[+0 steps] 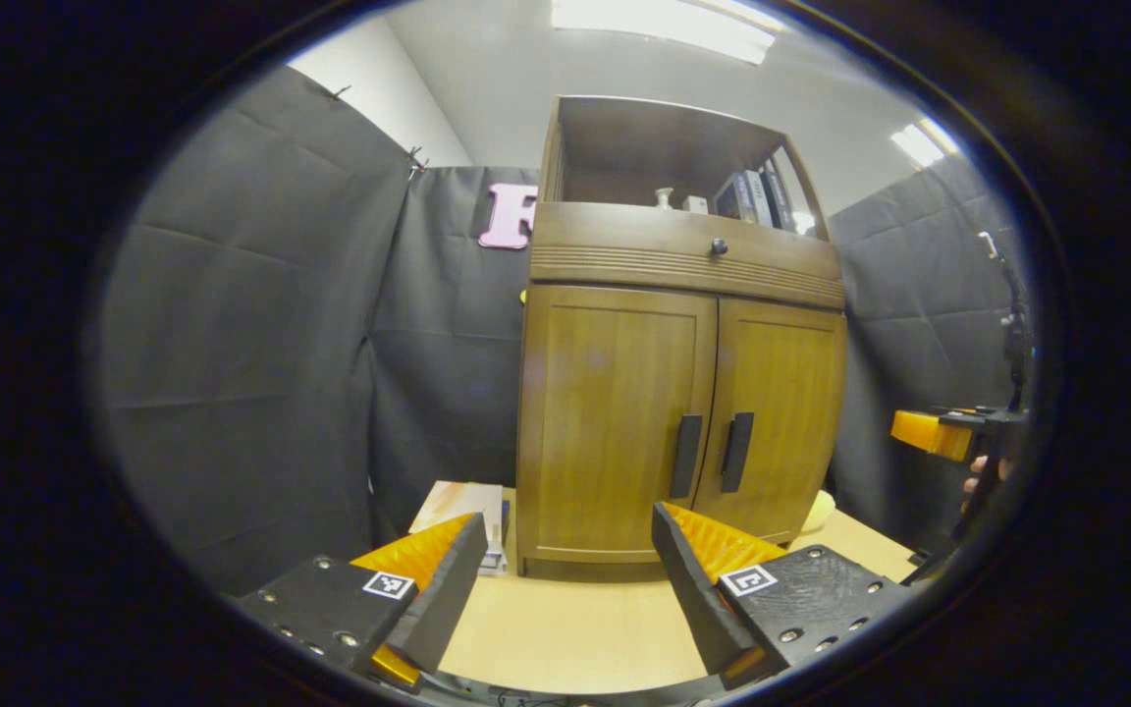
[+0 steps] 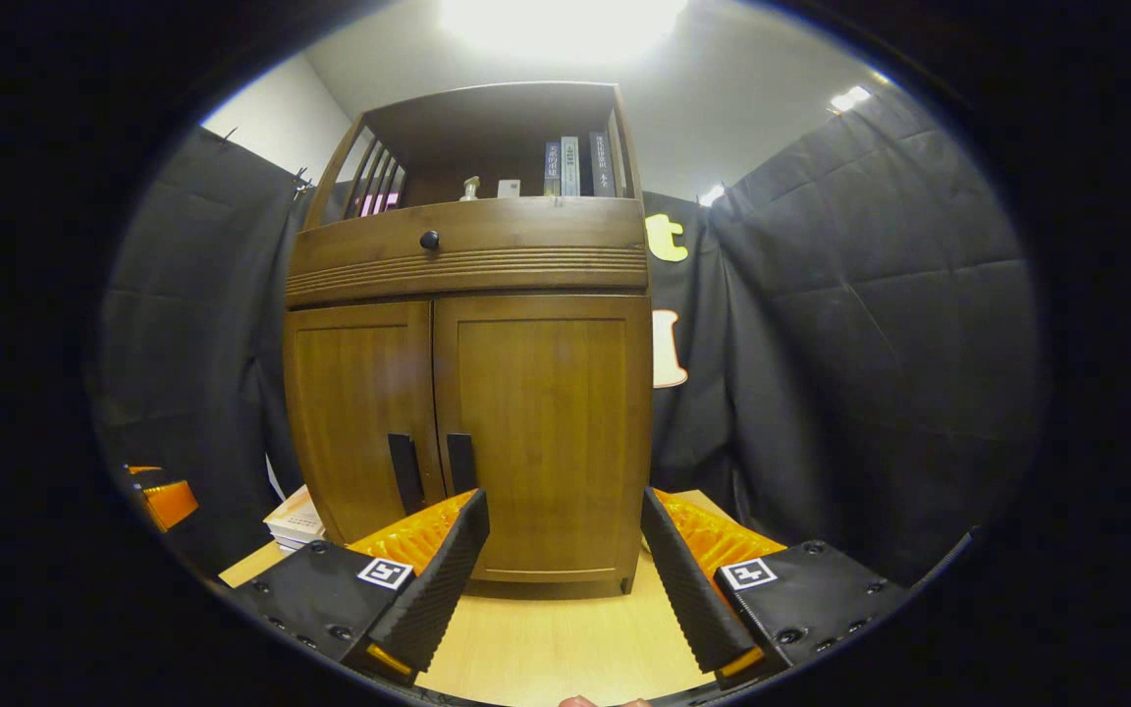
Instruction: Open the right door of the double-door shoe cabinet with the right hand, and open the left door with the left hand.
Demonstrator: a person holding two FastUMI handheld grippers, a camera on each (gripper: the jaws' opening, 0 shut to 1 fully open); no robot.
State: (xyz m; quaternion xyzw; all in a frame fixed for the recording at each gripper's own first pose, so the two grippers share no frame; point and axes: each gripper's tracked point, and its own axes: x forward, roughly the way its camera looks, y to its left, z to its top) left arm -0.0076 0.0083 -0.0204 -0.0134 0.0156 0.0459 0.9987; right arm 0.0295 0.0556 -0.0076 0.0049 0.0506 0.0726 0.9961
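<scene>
In the left gripper view the left gripper (image 1: 565,579) hangs spread apart before the shoe cabinet (image 1: 678,393), short of its closed left door (image 1: 615,422), while in the right gripper view the right gripper (image 2: 565,574) is spread likewise, facing the closed right door (image 2: 546,432).

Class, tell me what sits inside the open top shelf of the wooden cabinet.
The shelf holds upright books, a small bottle-like item and a little box. Its floor is hidden behind the drawer front.
</scene>
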